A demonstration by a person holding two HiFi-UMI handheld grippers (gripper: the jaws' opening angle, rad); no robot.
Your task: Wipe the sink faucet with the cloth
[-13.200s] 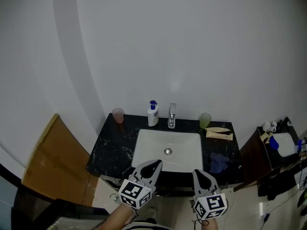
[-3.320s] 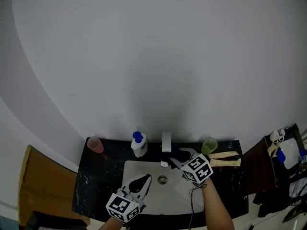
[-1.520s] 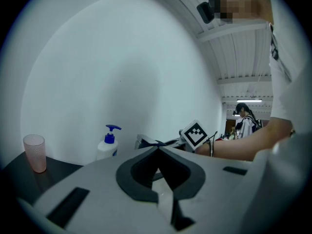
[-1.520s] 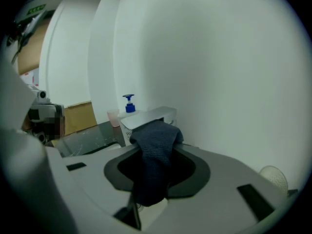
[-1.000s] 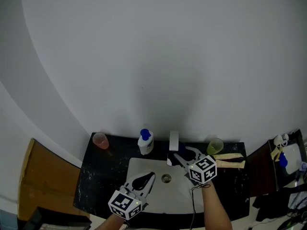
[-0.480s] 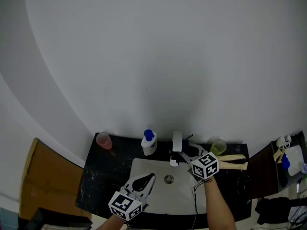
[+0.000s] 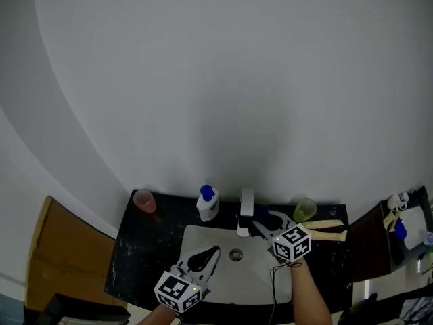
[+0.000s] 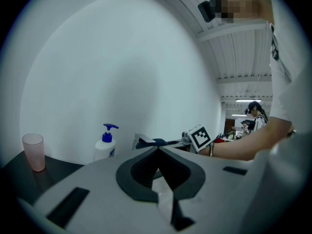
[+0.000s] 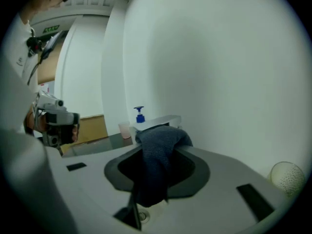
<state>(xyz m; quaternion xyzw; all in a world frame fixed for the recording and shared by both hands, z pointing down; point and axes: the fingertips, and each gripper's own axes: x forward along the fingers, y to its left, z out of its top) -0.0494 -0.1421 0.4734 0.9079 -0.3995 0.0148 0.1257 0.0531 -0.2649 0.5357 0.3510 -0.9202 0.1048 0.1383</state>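
The chrome faucet [image 7: 245, 207] stands at the back of the white sink [image 7: 196, 239], against the wall. My right tongs [image 7: 260, 223] reach it from the right, jaws closed partway on a bunched dark blue cloth [image 9: 157, 152]. The cloth seems to be up against the spout's side, so that fabric rather than the hard tips rubs it. My left tongs [image 7: 214, 252] hang over the basin's near edge, jaws together and empty, clear of the wiping. A soap bottle [image 7: 207, 204] sits just left of the faucet.
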